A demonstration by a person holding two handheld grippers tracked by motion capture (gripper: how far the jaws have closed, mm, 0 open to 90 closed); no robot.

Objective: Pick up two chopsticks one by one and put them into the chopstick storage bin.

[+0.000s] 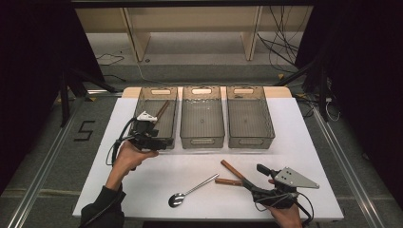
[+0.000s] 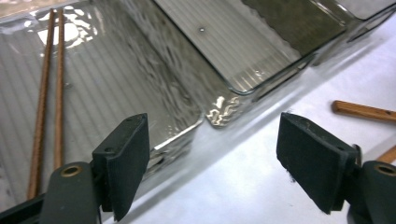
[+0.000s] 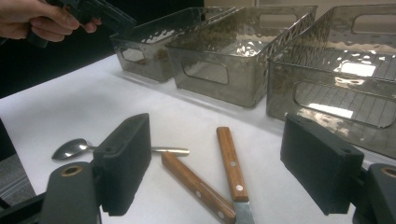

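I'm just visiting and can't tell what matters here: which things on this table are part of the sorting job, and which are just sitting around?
Part of the job:
- chopsticks in the left bin
- two wooden-handled utensils, by the open right gripper
- spoon
- middle bin, right bin
- open left gripper

Just lying about:
- cables on the floor
- wooden shelf behind

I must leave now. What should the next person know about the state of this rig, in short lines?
Left tool: open, holding nothing, at the near end of the left bin.
Right tool: open, holding nothing, just before two wooden-handled utensils.
Done: two chopsticks lie in the left bin.
Left: the two wooden-handled utensils and the spoon lie on the table. Middle bin and right bin are empty.
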